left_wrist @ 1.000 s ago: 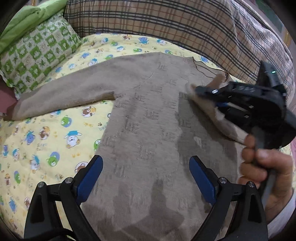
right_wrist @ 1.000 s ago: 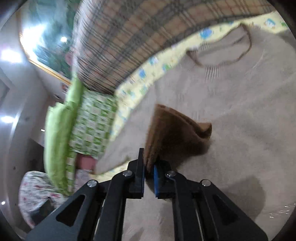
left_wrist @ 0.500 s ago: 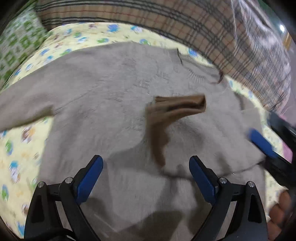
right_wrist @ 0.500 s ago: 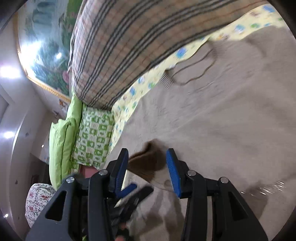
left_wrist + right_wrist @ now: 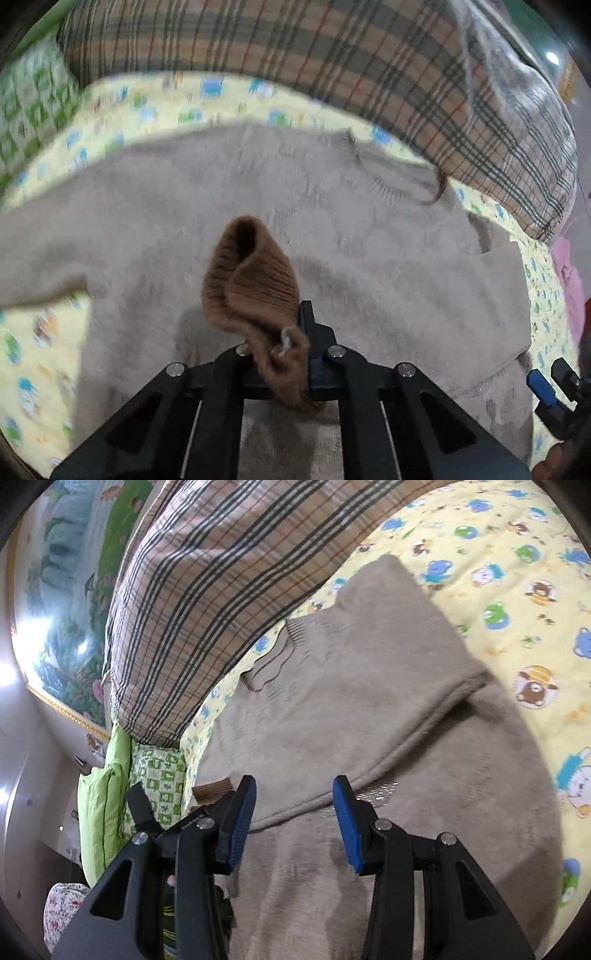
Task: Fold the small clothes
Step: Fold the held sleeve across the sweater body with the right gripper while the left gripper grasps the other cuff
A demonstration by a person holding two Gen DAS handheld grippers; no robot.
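On the left side of the bed, the green checked pillow (image 5: pixel 26 110) is lying clear of the work, leaving the yellow cartoon-print sheet (image 5: pixel 37 354) as the folding surface. The beige sweater (image 5: pixel 369 266) is lying spread flat across that sheet, front up and neckline toward the plaid bolster (image 5: pixel 332 55), which suggests it is being kept smooth so that a fold can land squarely. Over its middle, the left hand-held gripper (image 5: pixel 295 354) is clamping a brown ribbed cuff (image 5: pixel 251 280), its jaws pressed together on the knit, and the cuff is standing up off the sweater's body; it looks to be the end of a sleeve being drawn inward over the chest. Further right, the sweater's edge is already doubled over itself into a thick ridge (image 5: pixel 424 723), probably the side where the sleeve is turning in. The right hand-held gripper (image 5: pixel 291 812) is hovering just above that ridge with its jaws partly apart and nothing between them, apparently free to flatten or take the next edge.
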